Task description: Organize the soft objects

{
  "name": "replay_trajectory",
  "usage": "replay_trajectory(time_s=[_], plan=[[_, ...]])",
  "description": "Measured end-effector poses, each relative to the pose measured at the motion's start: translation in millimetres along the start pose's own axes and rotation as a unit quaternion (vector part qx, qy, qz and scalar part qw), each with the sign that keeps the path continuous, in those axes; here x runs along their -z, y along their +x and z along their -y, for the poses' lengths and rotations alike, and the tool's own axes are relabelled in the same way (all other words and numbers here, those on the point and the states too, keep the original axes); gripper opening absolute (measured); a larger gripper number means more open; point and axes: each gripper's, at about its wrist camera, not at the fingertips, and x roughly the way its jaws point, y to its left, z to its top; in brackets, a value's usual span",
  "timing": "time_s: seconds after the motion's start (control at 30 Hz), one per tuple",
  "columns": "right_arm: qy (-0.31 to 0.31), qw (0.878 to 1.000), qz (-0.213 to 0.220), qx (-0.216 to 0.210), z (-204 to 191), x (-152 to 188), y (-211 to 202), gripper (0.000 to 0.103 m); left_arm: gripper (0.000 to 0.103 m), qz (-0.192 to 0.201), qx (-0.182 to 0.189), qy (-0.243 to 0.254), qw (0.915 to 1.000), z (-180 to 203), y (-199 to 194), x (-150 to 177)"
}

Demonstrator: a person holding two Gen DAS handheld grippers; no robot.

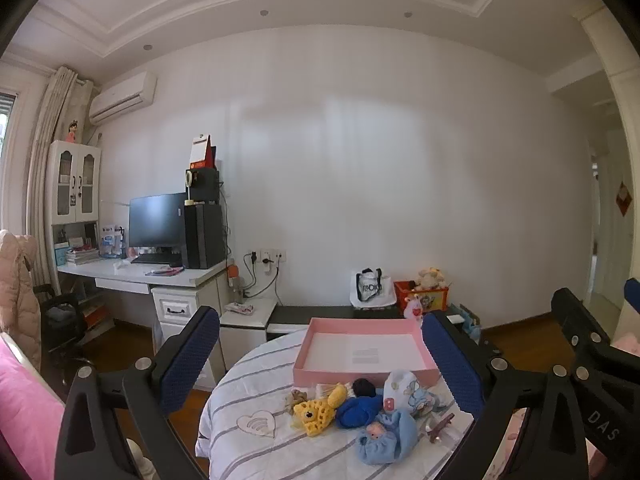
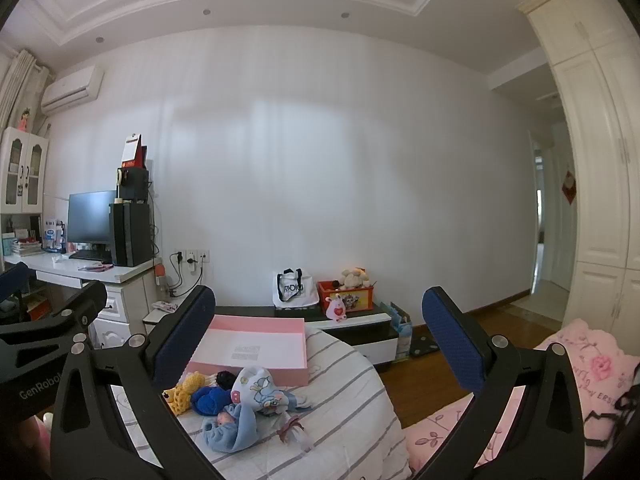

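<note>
The bed [image 1: 256,452], in its striped white cover, carries everything I need. At its far end sits my pink box [image 1: 362,348], open and bare inside. Just in front of the box is the heap of soft things: a light blue doll bundle [image 1: 384,438] nearest me, a printed white cloth [image 1: 404,394] touching the box wall, a dark blue knitted toy [image 1: 358,410] in the middle, a yellow knitted toy [image 1: 320,406] on the left, and a small brown bow [image 1: 440,426] lying slightly apart.

My left gripper [image 1: 320,364] and my right gripper [image 2: 320,348] both hang above the bed with jaws spread wide, holding nothing.

My worry is that the toys overlap, so closing on one could drag its neighbour along, or a soft piece could slip out mid-carry. The flat bow may be hard to pinch off the yielding cover
</note>
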Motion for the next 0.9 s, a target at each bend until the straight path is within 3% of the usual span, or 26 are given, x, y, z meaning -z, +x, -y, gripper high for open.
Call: replay_trajectory(time_s=[0.23, 0.4, 0.9], plan=[[0.002, 1.000, 0.001, -0.003, 2.6, -2.9, -1.0, 0.103, 0.099, 0.003, -0.001, 0.003, 1.0000, 0.1, 0.6, -1.2], [-0.002, 1.000, 0.006, -0.001, 2.2, -3.3, -2.2, 0.103, 0.094, 0.001, 0.002, 0.005, 1.0000, 0.2, -1.1, -1.0], [0.002, 1.000, 0.010, -0.009, 3.3, -2.2, -7.0, 0.103, 0.094, 0.009, -0.004, 0.006, 0.9999, 1.5, -0.9, -0.7]])
